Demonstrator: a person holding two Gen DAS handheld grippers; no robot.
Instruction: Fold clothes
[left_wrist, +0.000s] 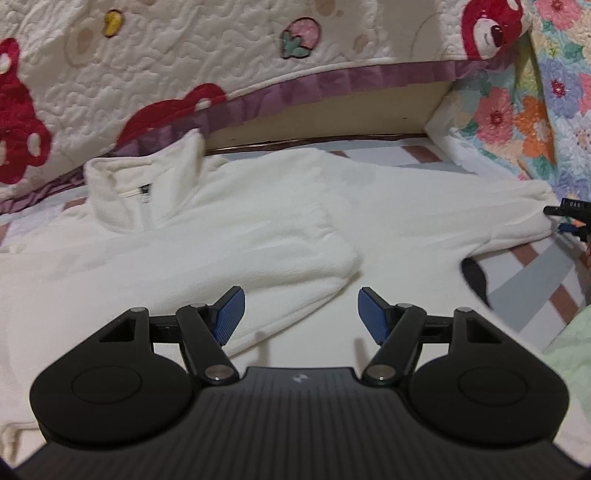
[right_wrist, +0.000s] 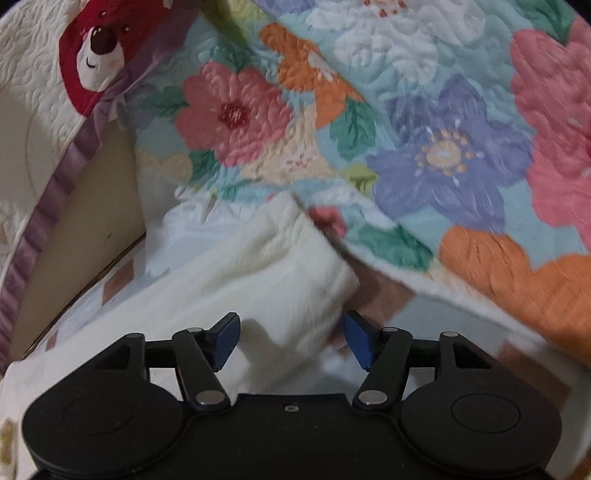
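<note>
Tools apart: our left tool (left_wrist: 298, 314) hovers empty over the white fleece pullover (left_wrist: 229, 229) spread on the bed (left_wrist: 535, 280), our right tool (right_wrist: 291, 341) gapes above its outstretched sleeve cuff (right_wrist: 295, 258). We risk snagging the floral quilt (right_wrist: 424, 129) beside that cuff. Collar label (left_wrist: 143, 192) unreadable.

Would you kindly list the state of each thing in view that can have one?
White fleece top: spread flat on the bed, collar up, not yet fully folded.
Near sleeve: folded in across the body.
Far sleeve: stretched out, cuff beside the floral quilt.
Left gripper: open, holding nothing, over the near sleeve.
Right gripper: open, holding nothing, at the far cuff.
</note>
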